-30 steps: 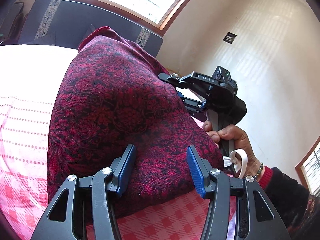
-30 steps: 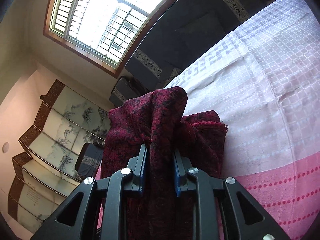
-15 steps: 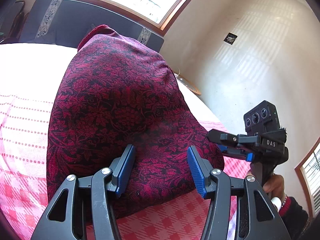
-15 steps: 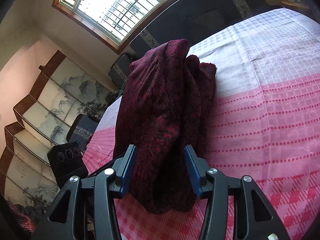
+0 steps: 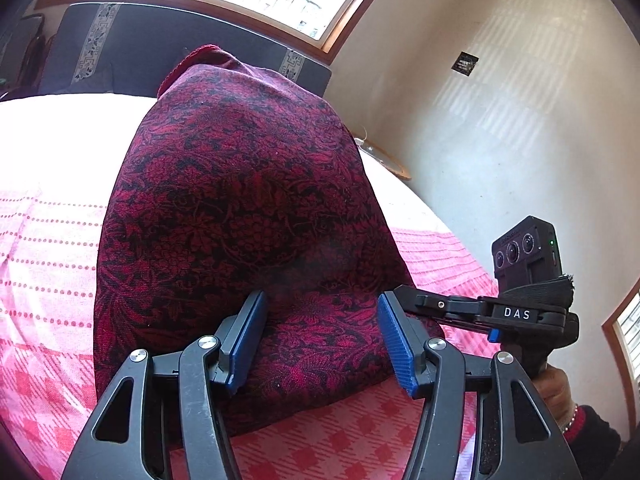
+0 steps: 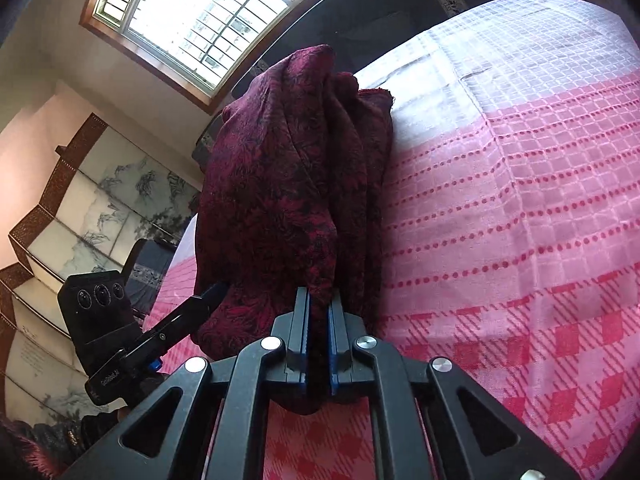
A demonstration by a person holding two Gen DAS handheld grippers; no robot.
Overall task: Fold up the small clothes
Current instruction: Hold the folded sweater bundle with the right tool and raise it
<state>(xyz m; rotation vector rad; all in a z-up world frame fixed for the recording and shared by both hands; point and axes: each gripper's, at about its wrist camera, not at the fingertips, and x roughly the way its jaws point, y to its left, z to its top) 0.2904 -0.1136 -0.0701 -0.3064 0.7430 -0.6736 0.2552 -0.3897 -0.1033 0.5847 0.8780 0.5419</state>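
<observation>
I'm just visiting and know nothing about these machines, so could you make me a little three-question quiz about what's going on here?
1. True or false: the right claw is pinching the dark red cloth.
2. What lies between the left claw's blue pads: (a) red cloth, (b) a cushion, (c) nothing?
3. What pattern covers the near part of the bedspread?

Key: 1 true; its jaws are closing on a fold. 2 (a). 3 pink and red checks.
</observation>
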